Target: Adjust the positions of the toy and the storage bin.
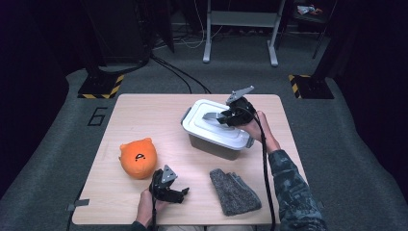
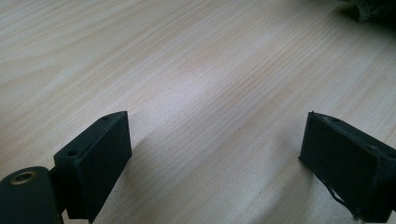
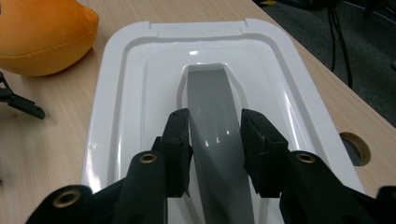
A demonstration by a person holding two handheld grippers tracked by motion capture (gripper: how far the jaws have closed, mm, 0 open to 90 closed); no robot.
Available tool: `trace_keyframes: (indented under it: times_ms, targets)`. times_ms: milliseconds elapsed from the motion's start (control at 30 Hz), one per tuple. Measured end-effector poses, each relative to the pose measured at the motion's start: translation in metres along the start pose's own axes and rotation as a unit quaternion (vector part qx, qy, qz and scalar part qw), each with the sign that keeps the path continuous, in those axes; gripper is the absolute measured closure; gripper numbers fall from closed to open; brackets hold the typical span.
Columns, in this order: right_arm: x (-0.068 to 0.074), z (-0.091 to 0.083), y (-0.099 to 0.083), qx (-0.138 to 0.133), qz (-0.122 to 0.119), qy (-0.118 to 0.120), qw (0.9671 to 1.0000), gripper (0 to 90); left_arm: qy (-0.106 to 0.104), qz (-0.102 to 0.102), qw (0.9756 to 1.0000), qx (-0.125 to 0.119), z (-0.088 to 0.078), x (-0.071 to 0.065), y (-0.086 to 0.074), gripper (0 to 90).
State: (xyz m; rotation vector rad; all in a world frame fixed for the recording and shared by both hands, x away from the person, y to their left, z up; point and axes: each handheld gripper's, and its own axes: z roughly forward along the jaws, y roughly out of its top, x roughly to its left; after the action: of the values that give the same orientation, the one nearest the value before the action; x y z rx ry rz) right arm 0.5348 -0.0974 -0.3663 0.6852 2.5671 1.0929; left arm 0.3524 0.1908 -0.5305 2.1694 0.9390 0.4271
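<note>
- Grip first: the right gripper (image 3: 214, 140) sat on top of the white lid (image 3: 121, 93) of the storage box (image 1: 211, 144), its two black jaws set on either side of the lid's grey handle (image 3: 210, 102). The pads appeared to press the handle's edges, so the gripper was clamped on it.
- Box position: the storage box stood on the far right part of the wooden table (image 1: 120, 192), with the lid seated on it and the handle running down the lid's middle.
- The person's right hand (image 1: 255, 129) reached in from the box's right side.
- The left gripper (image 1: 175, 193) hovered low over bare tabletop near the front edge, jaws wide apart with nothing between them.
- An orange plush toy (image 1: 138, 158) lay just beside the left gripper, on its far left side, well apart from the box.
- A grey knitted cloth (image 1: 234, 191) lay near the front edge, between the left gripper and the person's right sleeve (image 1: 293, 187), in front of the box.
</note>
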Motion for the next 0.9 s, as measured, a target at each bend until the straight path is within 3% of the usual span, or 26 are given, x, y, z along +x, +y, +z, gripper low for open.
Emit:
trace_keyframes:
  times_ms: [133, 267, 467, 767, 900]
  targets:
    - [0.005, 0.003, 0.003, 0.0, 0.009, -0.009, 0.9999, 64.2, 0.001, 0.0, 1.0, 0.0, 0.0, 0.0, 0.0, 8.5]
    - [0.007, 0.008, 0.007, 0.009, -0.01, -0.018, 0.9997, 63.0, 0.001, 0.0, 1.0, 0.0, 0.0, 0.0, 0.0, 8.5]
    - [0.012, 0.01, 0.009, 0.012, -0.017, -0.026, 0.9994, 65.9, 0.001, 0.0, 1.0, -0.001, 0.0, 0.0, 0.0, 8.6]
    - [0.016, 0.012, 0.006, -0.006, -0.002, -0.033, 0.9994, 66.4, 0.001, 0.0, 1.0, 0.0, 0.0, 0.0, 0.0, 8.5]
    - [0.018, 0.015, 0.01, 0.002, -0.002, -0.043, 0.9991, 66.5, 0.0, -0.001, 1.0, 0.0, 0.0, 0.0, 0.0, 8.5]
